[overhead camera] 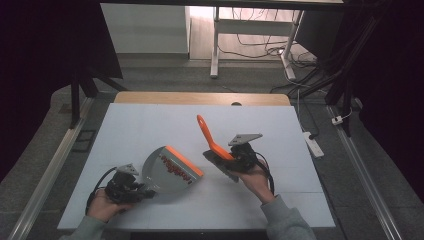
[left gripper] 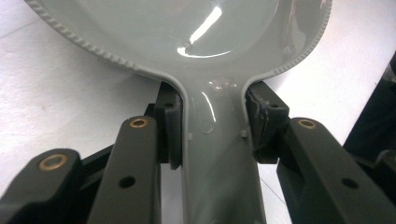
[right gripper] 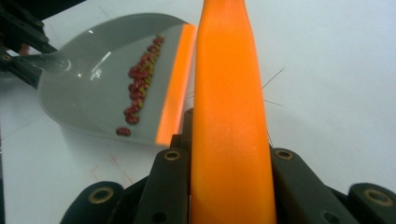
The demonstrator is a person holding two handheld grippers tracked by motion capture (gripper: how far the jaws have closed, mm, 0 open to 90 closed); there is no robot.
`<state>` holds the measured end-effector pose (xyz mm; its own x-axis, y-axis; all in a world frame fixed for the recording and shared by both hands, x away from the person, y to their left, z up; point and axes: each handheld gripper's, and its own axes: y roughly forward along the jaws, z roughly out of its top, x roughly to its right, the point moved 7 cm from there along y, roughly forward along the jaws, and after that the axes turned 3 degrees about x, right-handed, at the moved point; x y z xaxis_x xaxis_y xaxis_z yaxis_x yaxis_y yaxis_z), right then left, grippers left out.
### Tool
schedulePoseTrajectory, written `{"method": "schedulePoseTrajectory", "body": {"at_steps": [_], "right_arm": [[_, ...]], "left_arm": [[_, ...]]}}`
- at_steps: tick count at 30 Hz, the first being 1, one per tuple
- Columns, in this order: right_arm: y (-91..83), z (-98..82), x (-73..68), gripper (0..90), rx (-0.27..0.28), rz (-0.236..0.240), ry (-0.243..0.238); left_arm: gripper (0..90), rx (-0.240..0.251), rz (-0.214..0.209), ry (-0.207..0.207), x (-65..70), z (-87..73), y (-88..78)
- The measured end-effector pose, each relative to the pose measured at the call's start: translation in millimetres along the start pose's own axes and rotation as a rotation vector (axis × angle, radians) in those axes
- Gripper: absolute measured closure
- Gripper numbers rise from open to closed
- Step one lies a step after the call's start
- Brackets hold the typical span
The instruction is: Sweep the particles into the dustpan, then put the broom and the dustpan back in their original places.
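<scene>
Left tongs (overhead camera: 145, 192) at 7 o'clock pinch the grey dustpan (overhead camera: 170, 174) by its handle; beans (right gripper: 140, 81) lie inside near its orange lip. Right tongs (overhead camera: 227, 159) at 5 o'clock pinch the orange brush (overhead camera: 210, 137) handle. White surface (overhead camera: 150, 125), wood edge at 12; desk legs and cables (overhead camera: 255, 45) beyond. Brush bristles hard to make out.

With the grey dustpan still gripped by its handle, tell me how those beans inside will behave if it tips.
The beans look small, rounded and loose, so they would likely roll. The dustpan is glossy inside, probably slippery. Its orange lip seems low, so forward tilt may spill them.
</scene>
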<state>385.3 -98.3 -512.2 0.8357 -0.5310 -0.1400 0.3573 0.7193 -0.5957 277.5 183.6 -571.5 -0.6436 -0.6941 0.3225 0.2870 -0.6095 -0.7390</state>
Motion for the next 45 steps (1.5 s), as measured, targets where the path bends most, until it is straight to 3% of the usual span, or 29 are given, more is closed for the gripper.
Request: {"method": "schedulePoseTrajectory", "body": {"at_steps": [10, 26, 31, 45], "right_arm": [[-14.1, -7.0, 12.1, 77.6, 0.004, -0.029, 0.021], [-28.6, -19.3, 19.1, 77.6, -0.017, -0.046, 0.019], [-35.9, -24.1, 17.7, 77.6, -0.026, -0.035, 0.005], [-57.0, -43.9, 25.4, 77.6, -0.046, -0.038, 0.027]], "left_arm": [[61.9, 0.04, 0.042, -0.047, -3.0, 1.4, -3.1], [61.9, 0.097, 0.095, -0.105, -9.0, 2.3, -10.7], [61.9, 0.12, 0.12, -0.134, -10.7, 2.0, -13.0], [61.9, 0.145, 0.172, -0.188, -14.0, 0.5, -13.5]]}}
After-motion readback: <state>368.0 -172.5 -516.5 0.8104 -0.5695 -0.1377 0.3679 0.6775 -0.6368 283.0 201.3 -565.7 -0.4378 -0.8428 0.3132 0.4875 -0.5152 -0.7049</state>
